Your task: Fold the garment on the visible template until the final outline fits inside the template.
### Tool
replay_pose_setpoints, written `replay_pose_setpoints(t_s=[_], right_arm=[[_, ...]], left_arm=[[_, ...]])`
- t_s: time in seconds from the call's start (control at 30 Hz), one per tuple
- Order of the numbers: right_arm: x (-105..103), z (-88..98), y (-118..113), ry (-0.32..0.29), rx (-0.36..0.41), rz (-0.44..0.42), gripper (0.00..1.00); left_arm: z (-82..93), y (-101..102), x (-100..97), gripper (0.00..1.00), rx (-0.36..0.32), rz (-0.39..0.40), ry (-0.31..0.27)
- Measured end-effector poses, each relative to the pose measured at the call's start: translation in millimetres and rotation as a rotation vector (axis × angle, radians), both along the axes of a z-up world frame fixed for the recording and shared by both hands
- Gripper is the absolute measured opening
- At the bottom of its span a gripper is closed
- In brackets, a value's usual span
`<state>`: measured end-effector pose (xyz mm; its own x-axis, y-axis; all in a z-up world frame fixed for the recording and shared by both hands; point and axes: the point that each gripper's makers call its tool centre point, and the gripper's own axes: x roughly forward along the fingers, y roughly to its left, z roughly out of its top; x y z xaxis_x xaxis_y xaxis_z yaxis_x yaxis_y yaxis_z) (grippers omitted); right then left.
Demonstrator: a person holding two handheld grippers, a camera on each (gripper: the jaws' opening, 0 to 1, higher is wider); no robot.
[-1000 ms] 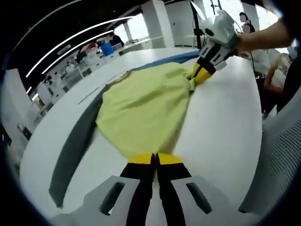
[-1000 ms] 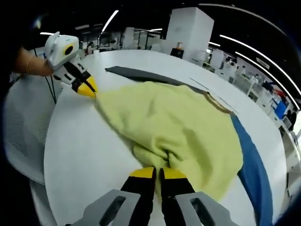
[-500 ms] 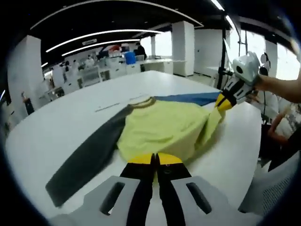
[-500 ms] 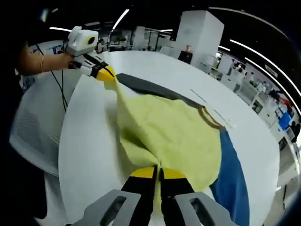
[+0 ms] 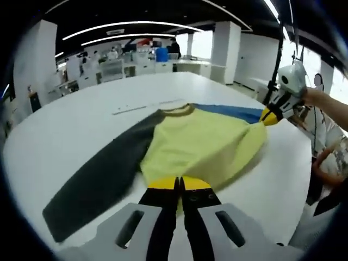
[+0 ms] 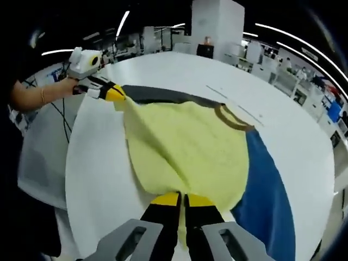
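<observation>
Right, left gripper view first. Left gripper (image 5: 179, 185) sits at bottom centre, jaws closed together, pinching the near hem of the shirt (image 5: 201, 147). Shirt lies mid-frame on the white table (image 5: 70, 125): yellow body, grey sleeve (image 5: 98, 179) running to lower left, blue sleeve (image 5: 228, 112) toward upper right, collar (image 5: 176, 110) at top of the body. Right gripper (image 5: 270, 115) comes in at right edge, yellow tips closed on the other hem corner, cloth pulled taut btwn the two. No template outline I can make out on the table; can't tell where its edges run.

Right gripper view. Right gripper jaws at bottom centre, shut tight on the yellow hem. Shirt (image 6: 190, 147) fans out up-frame, blue sleeve (image 6: 266, 190) down the right side, grey sleeve (image 6: 157, 95) at upper left, collar (image 6: 234, 117) right of centre. Left gripper (image 6: 117, 93) at upper left, a hand (image 6: 32, 95) behind it; hem lifted off the table w/ a ridge along the near edge.

Step looks like a bottom-hem fold toward the collar. To do it well: keep both grips level and equally tense so the hem stays straight, carry it over w/o dragging the body, lay hem square near the collar, then release. Sleeves are spread wide, so prob need folding in after. Risk: uneven pull skews the fold.
</observation>
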<state>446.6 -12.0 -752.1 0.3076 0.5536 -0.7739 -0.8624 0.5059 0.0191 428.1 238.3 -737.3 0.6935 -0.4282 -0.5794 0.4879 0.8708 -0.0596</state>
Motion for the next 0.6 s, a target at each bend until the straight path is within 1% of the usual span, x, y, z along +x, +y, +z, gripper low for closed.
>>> replay_pose_setpoints(t_s=[0.13, 0.2, 0.27, 0.37, 0.5, 0.6], right_arm=[[10, -10.4, -2, 0.011, -0.006, -0.026, 0.00], [15, -18.0, -6, 0.005, -0.044, -0.028, 0.00], [19, -24.1, -6, 0.005, -0.058, -0.034, 0.00], [22, -32.7, -7, 0.029, -0.055, -0.058, 0.00], [25, -40.3, -11, 0.038, -0.081, -0.084, 0.00], [26, -42.3, -10, 0.045, -0.072, -0.103, 0.00]], left_arm=[[-12.7, 0, 8.6, 0.00, 0.016, -0.005, 0.023], [-17.9, 1, 14.2, 0.00, 0.030, -0.007, 0.025], [-22.6, 2, 19.2, 0.00, 0.039, -0.006, 0.032], [-28.1, 3, 25.2, 0.00, 0.054, -0.006, 0.036], [-33.2, 6, 30.2, 0.01, 0.069, -0.007, 0.036], [-35.3, 12, 33.9, 0.03, 0.094, 0.003, 0.028]])
